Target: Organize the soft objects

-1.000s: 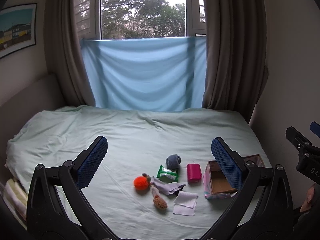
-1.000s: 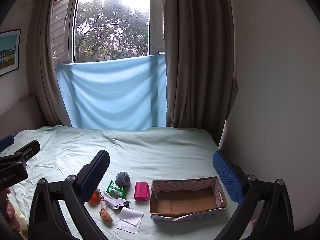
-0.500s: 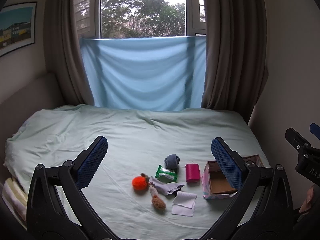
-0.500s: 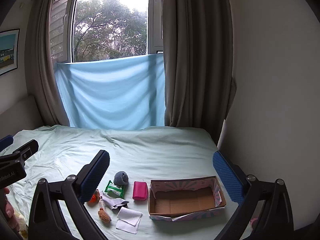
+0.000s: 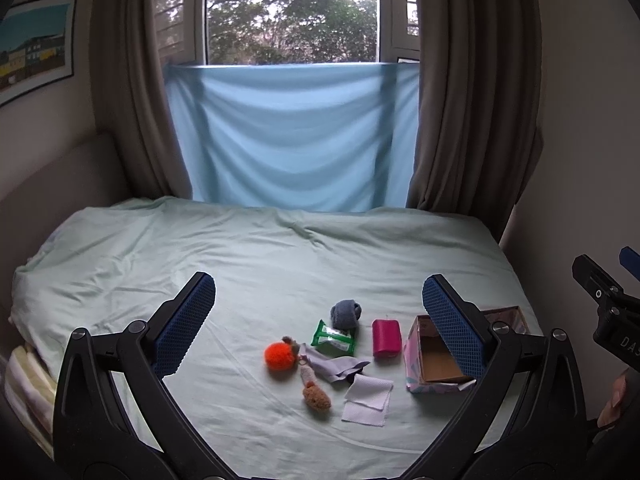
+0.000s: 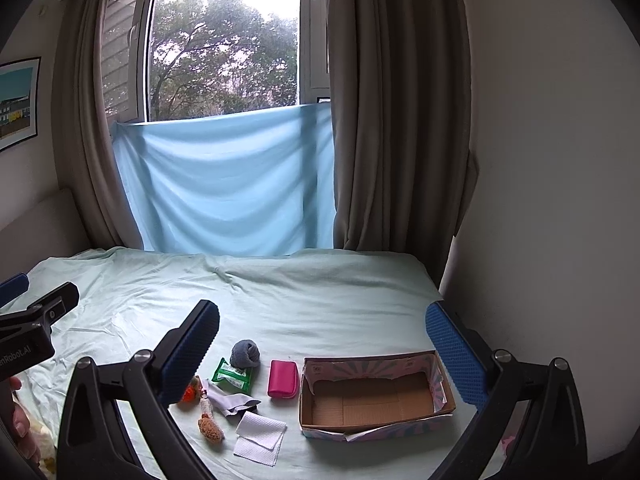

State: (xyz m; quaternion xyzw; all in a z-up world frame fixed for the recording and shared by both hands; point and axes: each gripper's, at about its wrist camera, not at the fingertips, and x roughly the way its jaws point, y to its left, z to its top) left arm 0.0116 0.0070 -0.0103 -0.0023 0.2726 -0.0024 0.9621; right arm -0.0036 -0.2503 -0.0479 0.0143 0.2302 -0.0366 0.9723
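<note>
Soft objects lie in a cluster on the pale green bed sheet (image 5: 248, 264): an orange pompom (image 5: 280, 355), a small brown plush (image 5: 316, 394), a grey cloth (image 5: 334, 366), a white tissue (image 5: 368, 398), a green wipes pack (image 5: 334, 336), a rolled grey sock (image 5: 346, 314) and a pink pouch (image 5: 386, 338). An open, empty cardboard box (image 6: 376, 396) stands right of them. My left gripper (image 5: 320, 320) is open and empty, held above and before the cluster. My right gripper (image 6: 324, 344) is open and empty, above the box and pouch (image 6: 283, 378).
A light blue cloth (image 5: 292, 136) hangs over the window, with brown curtains (image 5: 472, 88) at each side. A wall (image 6: 560, 200) runs along the bed's right edge, close to the box. Folded striped fabric (image 5: 24, 384) lies at the bed's near left edge.
Both views have drifted very slightly; the objects sit a touch lower and left in frame. Nothing was taken hold of or moved on the bed.
</note>
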